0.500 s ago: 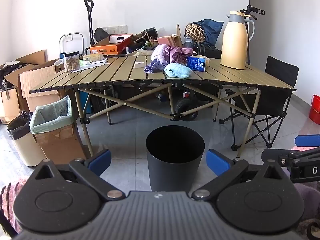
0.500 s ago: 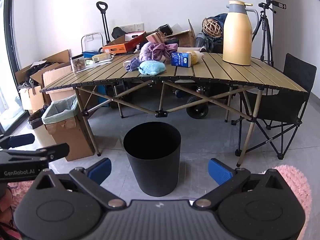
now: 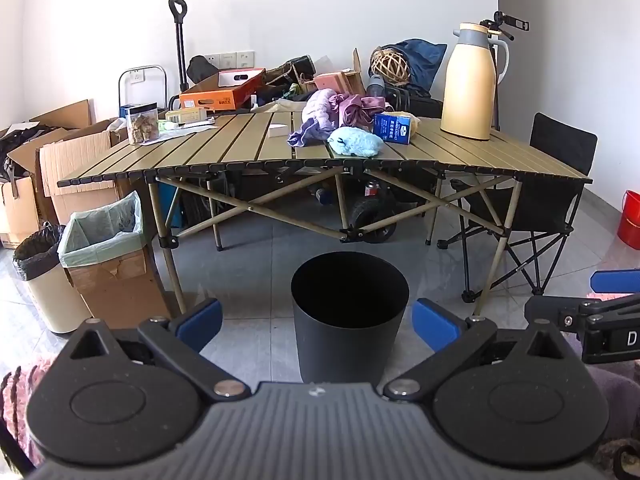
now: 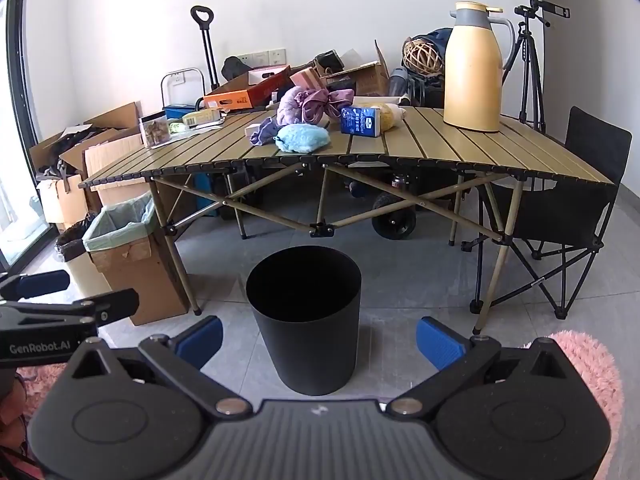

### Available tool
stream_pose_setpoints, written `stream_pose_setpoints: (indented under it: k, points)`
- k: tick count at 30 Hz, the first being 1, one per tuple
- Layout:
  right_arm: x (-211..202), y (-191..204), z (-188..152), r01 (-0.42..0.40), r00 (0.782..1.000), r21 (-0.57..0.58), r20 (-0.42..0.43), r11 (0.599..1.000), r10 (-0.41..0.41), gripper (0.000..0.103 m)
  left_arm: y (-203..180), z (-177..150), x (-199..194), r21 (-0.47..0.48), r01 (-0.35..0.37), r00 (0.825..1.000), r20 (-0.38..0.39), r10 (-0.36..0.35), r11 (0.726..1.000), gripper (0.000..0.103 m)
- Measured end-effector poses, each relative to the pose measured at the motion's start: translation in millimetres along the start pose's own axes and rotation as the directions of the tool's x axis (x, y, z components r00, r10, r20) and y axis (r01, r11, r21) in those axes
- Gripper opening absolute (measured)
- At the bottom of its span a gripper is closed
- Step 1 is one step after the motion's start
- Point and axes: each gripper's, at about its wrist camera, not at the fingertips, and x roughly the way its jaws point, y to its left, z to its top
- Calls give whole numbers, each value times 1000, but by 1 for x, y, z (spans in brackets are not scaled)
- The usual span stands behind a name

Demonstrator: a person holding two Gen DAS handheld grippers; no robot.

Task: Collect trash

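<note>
Both grippers empty, nothing collected yet.

My left gripper (image 3: pixel 316 322) and right gripper (image 4: pixel 319 334) both have fingers spread wide, holding nothing. Just ahead between the fingers stands the black bin (image 4: pixel 304 316), open, its inside too dark to read. Farther beyond, on the counter (image 4: pixel 440 148), a blue carton (image 4: pixel 359 121) and crumpled cloths (image 3: pixel 336 114) wait, untouched, I judge.

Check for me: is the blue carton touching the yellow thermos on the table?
Apart. The right wrist view shows bare table slats between the blue carton and the yellow thermos; the left wrist view shows the same gap.
</note>
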Motion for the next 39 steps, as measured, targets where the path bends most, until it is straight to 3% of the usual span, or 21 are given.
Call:
stream_pose_setpoints:
  k: [39]
  points:
    - [-1, 3, 1, -4, 1000, -1, 12, 1000, 4, 103, 0, 0, 0, -1, 0, 1000, 2, 0, 1000, 103]
